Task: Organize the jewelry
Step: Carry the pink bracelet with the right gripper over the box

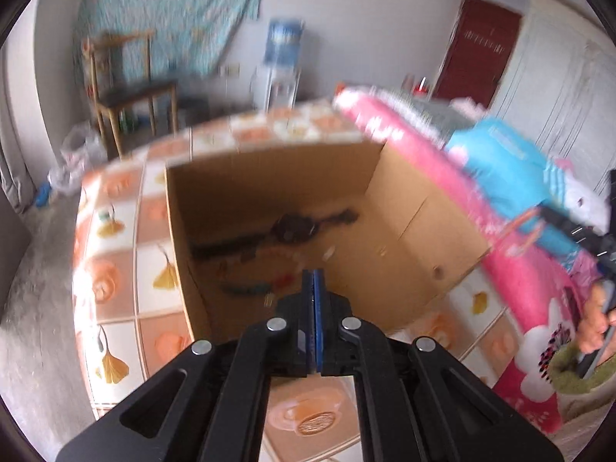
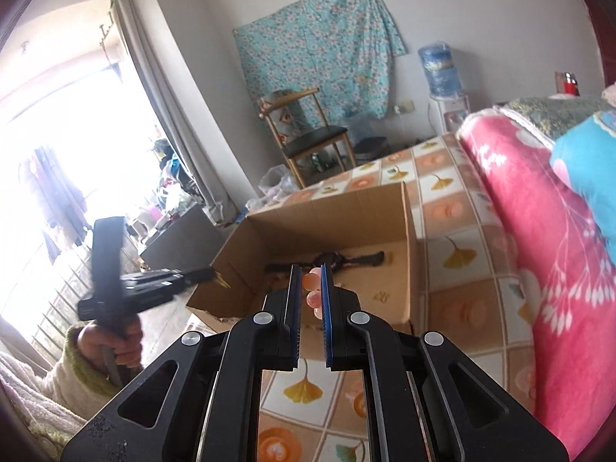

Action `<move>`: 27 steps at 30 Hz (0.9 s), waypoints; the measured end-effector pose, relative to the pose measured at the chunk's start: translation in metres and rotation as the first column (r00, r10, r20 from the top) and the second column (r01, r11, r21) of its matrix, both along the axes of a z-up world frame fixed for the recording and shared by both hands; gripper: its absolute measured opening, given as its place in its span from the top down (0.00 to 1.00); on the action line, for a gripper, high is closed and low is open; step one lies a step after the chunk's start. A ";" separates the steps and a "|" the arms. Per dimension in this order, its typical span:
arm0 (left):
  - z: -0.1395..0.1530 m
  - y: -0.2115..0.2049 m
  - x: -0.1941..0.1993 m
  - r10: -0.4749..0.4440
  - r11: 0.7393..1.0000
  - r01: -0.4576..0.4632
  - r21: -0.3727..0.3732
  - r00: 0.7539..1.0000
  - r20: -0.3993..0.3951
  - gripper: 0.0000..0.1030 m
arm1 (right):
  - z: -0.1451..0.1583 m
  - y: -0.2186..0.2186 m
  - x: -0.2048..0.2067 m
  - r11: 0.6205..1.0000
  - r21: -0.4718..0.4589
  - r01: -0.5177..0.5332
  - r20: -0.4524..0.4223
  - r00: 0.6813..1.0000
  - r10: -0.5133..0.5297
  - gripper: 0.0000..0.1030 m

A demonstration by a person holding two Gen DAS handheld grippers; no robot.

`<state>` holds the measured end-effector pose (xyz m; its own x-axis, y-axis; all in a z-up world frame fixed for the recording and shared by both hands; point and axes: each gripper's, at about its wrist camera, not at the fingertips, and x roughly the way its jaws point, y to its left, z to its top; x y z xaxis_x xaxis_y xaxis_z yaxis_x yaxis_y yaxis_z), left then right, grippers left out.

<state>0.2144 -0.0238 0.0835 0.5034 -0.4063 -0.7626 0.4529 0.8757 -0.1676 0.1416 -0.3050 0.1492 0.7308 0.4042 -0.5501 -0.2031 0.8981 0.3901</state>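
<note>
I see a wooden chair with a dark seat (image 2: 308, 131) against the wall, under a hanging turquoise floral cloth (image 2: 319, 54). Right of it stands a white water dispenser with a blue bottle (image 2: 442, 84). A folded pink floral blanket (image 2: 539, 238) lies on the orange-and-white checked bedsheet (image 2: 454, 223).

A cardboard box (image 2: 346, 238) was set on the tiled bedcover (image 2: 458, 208), with folded quilts (image 2: 539, 231) stacked along its right. Inside the box, a wristwatch (image 1: 292, 227) was laid across the floor toward the far wall, and a beaded string (image 1: 250, 288) was placed nearer the front. Over the box's near edge, a pale bead bracelet (image 2: 312, 292) was held between the right gripper (image 2: 311, 288) fingers. Behind the bed, a chair (image 2: 308, 131) was stood against the wall, with a water dispenser (image 2: 442, 84) to its right.
</note>
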 end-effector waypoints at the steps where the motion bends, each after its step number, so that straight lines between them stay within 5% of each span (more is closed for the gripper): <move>1: -0.007 -0.001 0.008 0.013 0.999 -0.012 0.040 1.000 -0.019 0.99 | -0.001 0.000 0.005 1.000 -0.003 -0.006 0.001 1.000 0.006 0.93; 9: -0.025 -0.001 0.025 0.031 0.995 -0.022 0.101 0.996 -0.083 0.98 | -0.011 -0.002 0.044 0.998 0.023 -0.051 -0.025 0.998 0.052 0.93; 23: -0.016 0.012 0.018 0.079 0.994 -0.077 0.075 0.997 -0.023 0.76 | -0.021 0.006 0.077 0.995 -0.040 -0.096 -0.122 0.988 0.090 0.93; 27: -0.003 0.016 0.001 0.103 0.993 -0.104 0.052 0.994 0.037 0.55 | -0.037 0.013 0.091 0.989 -0.033 -0.147 -0.224 0.965 0.136 0.93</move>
<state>0.2149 -0.0076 0.0808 0.5672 -0.3098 -0.7631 0.3640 0.9254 -0.1051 0.2322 -0.2916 0.1123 0.5267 0.4634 -0.7126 -0.2434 0.8854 0.3959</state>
